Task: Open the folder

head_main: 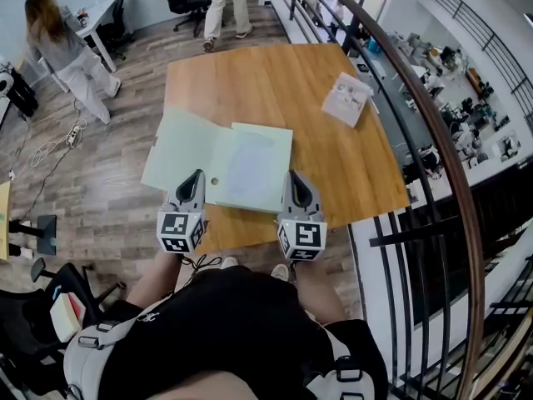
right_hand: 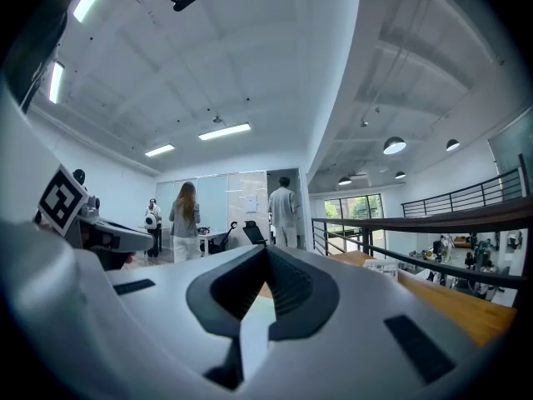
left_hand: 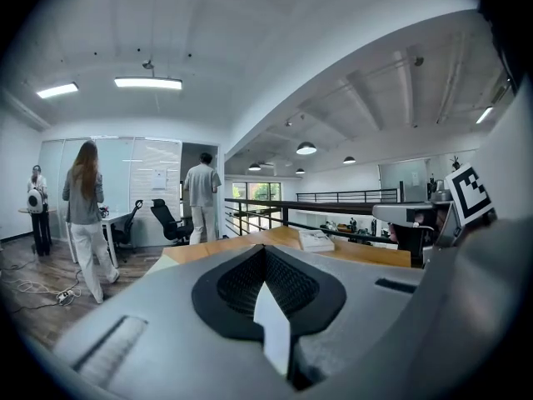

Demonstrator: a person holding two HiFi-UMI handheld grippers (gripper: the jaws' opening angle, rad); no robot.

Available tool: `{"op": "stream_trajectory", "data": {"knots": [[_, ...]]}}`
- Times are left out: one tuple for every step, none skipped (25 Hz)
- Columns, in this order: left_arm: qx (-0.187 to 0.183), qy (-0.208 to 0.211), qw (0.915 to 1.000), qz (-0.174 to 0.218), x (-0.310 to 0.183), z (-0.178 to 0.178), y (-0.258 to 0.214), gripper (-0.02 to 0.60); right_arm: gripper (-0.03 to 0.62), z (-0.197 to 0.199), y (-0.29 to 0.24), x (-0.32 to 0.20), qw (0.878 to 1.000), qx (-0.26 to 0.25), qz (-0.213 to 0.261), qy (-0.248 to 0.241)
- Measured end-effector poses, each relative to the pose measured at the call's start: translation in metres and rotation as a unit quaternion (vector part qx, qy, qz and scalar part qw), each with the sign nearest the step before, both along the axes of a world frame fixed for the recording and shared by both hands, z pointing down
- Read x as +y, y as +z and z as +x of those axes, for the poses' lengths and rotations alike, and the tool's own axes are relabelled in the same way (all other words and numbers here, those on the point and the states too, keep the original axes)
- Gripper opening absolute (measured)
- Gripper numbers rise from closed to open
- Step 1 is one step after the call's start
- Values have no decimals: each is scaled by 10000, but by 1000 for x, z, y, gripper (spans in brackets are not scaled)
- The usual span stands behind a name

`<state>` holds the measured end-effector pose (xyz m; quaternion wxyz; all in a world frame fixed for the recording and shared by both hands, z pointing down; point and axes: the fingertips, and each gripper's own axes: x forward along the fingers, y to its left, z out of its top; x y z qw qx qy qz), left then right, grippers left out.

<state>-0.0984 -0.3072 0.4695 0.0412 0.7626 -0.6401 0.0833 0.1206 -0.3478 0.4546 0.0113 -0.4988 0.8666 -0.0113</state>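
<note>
Your left tool [head_main: 198,175] and right tool [head_main: 296,177] cover the near edge of the folder [head_main: 250,163] at lower centre of the head view, so you can't tell whether either tip touches it. In the left gripper view, the tool's own body fills the lower half and hides most of the bench [left_hand: 366,254]. Behind the closed tips only a pale sliver shows, too narrow to identify. The white packet [head_main: 347,98] at upper right is too small to read. The person [head_main: 226,2] at top centre is cut off by the frame edge.
</note>
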Motion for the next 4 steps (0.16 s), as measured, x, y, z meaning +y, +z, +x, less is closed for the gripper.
{"op": "stream_trajectory", "data": {"knots": [[35, 19, 10000, 0, 0, 1, 0, 3, 5, 0, 0, 0, 10000, -2, 12, -12], [67, 35, 10000, -3, -1, 2, 1, 3, 5, 1, 0, -1, 10000, 5, 27, -22], [95, 48, 9999, -6, -2, 2, 1, 3, 5, 1, 0, -1, 10000, 17, 42, -30], [120, 60, 9999, -9, -2, 3, 2, 3, 5, 1, 0, -1, 10000, 29, 57, -39]]}}
